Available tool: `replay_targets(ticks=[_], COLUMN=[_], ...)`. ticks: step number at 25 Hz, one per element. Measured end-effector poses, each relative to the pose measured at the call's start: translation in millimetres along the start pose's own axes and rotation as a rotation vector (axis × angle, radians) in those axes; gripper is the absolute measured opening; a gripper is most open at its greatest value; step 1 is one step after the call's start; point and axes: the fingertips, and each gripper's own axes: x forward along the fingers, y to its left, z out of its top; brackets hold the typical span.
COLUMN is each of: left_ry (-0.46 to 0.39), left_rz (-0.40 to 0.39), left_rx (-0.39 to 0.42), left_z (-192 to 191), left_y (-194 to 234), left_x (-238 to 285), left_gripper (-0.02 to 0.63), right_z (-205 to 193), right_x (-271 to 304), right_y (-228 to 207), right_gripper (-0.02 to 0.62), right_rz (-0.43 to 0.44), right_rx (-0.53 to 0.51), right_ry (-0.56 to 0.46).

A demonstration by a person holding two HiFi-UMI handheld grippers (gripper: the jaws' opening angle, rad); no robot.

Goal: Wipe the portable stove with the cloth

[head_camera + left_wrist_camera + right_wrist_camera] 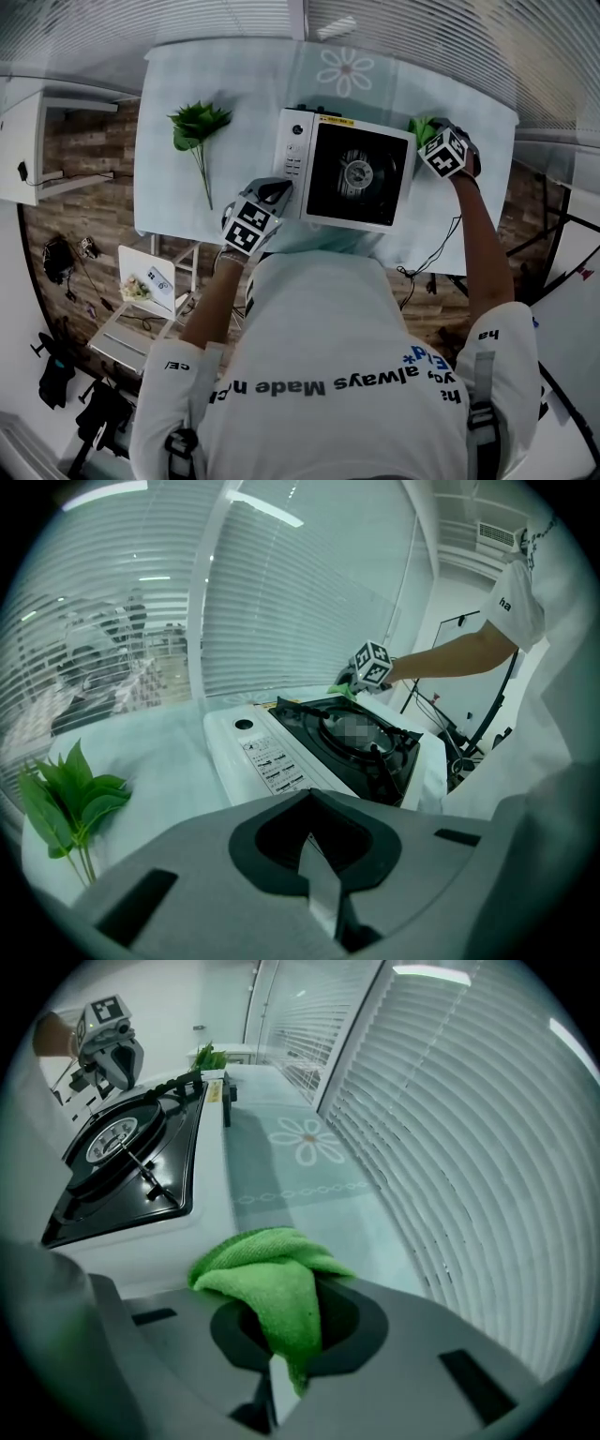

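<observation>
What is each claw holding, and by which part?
Right claw pinches the green microfibre cloth by a bunched fold; left claw is shut on nothing.

Green cloth beside white stove

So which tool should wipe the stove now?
Right. The right tool is shut on the green cloth beside the stove. The left tool is shut with nothing in it.

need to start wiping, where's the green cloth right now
The green microfibre cloth is pinched in the right tongs, beside the right edge of the white portable stove in the head view.
</observation>
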Motion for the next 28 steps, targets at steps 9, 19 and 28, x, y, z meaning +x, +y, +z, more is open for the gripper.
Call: replay_targets(ticks=[9, 19, 28], left_ry=[-0.004, -0.007, -0.013], left_rz=[-0.010, -0.015, -0.009], left_rx=[-0.008, -0.013, -0.018], left_z=[-1, -1, 0], left_y=[2, 1, 1], left_x=[0, 1, 1], left_gripper=[0.012, 0.012, 0.012], right_z=[15, 39, 92], right_x=[8, 17, 32], right_y=[-8, -6, 24], right_gripper=[0.023, 0.023, 0.023], right_rz=[-0.007, 0.033, 0.160], right_rx=[-0.191, -0.270, -0.323], right_ry=[0.032, 0.018, -0.036])
